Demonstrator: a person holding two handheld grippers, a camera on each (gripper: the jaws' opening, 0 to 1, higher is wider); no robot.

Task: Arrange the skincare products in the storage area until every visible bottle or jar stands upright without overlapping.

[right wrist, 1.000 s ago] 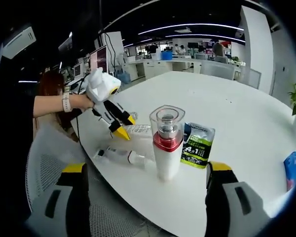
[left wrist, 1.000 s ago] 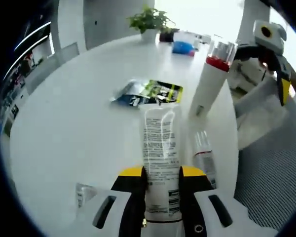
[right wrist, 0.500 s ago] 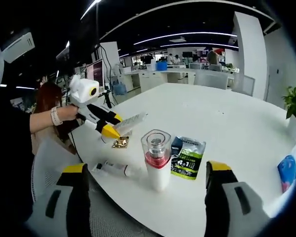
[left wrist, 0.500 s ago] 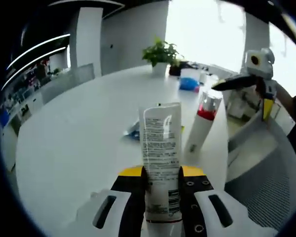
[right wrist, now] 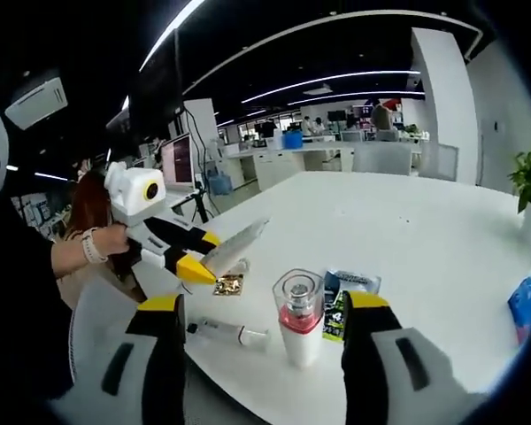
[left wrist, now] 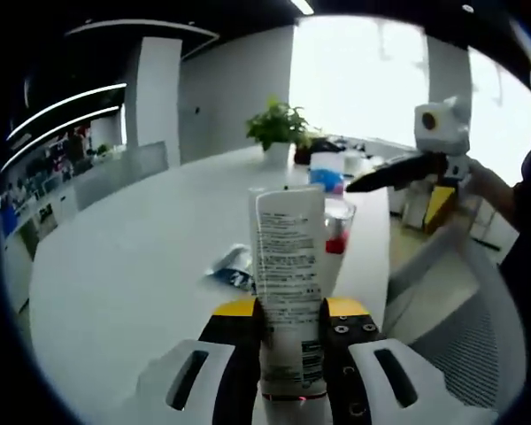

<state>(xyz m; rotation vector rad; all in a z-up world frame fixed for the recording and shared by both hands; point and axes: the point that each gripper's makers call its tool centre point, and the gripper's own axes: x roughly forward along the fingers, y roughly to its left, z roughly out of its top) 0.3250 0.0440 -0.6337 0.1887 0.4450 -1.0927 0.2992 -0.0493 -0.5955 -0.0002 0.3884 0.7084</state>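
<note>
On the round white tabletop [right wrist: 442,239], well apart from the far clutter, the skincare items sit near the person's edge. Largest first: tabletop, then the left gripper [left wrist: 289,310], pinching a white tube [left wrist: 288,266] between its jaws, lifted off the surface and held out level, seen from the side in the right gripper view [right wrist: 234,248]; likely carried so it can be stood on its cap. Right gripper [right wrist: 261,305] jaws spread wide, nothing between them, aimed at the pump bottle [right wrist: 299,319] with red collar and clear cap, which stands upright already — probably lined up for a nudge or just waiting. Green sachet [right wrist: 341,301] lies flat just behind the bottle, near touching. Slim clear tube [right wrist: 230,334] lies on its side by the tabletop edge, not yet stood up. Small gold foil packet [right wrist: 228,284] lies flat below the held tube. Task looks partway: one upright, one in hand, one lying.
</note>
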